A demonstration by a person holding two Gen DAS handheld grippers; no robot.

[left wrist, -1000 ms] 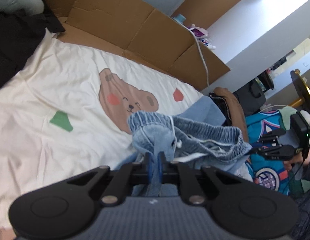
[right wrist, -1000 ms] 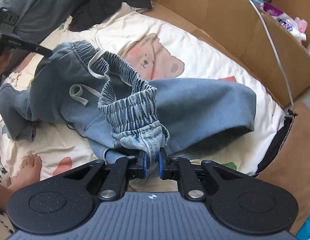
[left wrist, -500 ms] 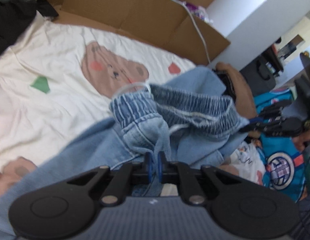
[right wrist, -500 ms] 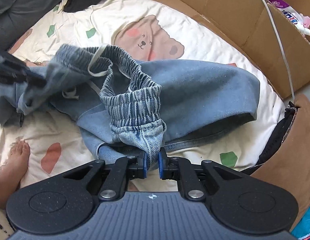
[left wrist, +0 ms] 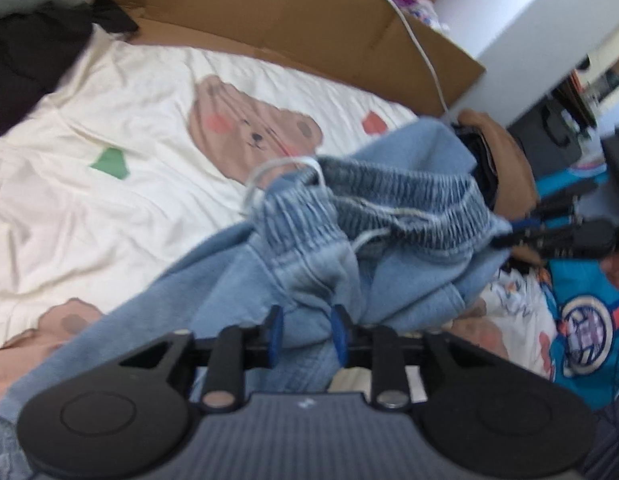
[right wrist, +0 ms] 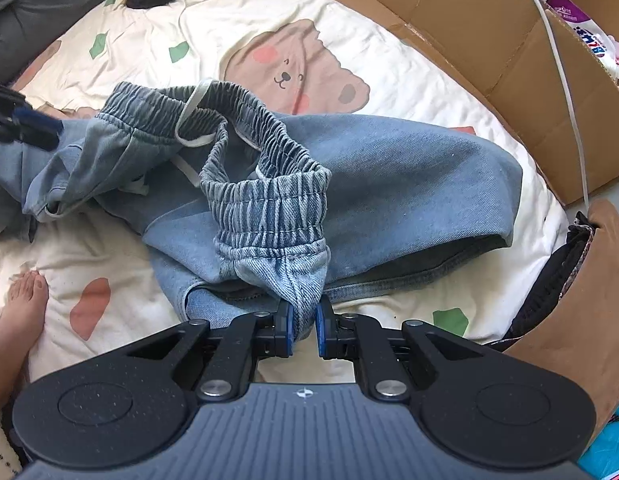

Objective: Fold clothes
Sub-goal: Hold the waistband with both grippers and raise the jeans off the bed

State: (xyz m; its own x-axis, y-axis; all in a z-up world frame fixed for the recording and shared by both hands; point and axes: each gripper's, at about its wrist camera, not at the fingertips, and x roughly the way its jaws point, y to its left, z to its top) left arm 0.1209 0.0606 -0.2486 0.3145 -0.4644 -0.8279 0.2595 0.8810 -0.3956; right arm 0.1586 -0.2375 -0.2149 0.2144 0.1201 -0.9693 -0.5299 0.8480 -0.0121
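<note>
The denim shorts (right wrist: 389,168), light blue with an elastic gathered waistband (right wrist: 269,200) and a white drawstring (right wrist: 191,116), lie half-bunched across a cream bedsheet (right wrist: 349,32) printed with bears, filling the middle of the right wrist view. The cloth looks soft and floppy but thick; it should sag rather than hold a shape, and is likely light enough for one pinch to carry. The waistband is the sturdiest place to take hold, since its gathers give bulk and are unlikely to slip.

The right gripper (right wrist: 303,328), at lower centre, is clenched on a fold of denim just below the waistband. The left gripper (left wrist: 305,334), at lower centre of its own view, is opening; denim sits between the blue pads (left wrist: 275,332) without being pressed.

The left wrist view is blurred. The shorts' leg hems are hard to trace, since one side is folded under and the far left edge runs out of frame. A bare foot (right wrist: 25,304) shows at the lower left edge. A cardboard box (right wrist: 489,28) lines the upper right.
</note>
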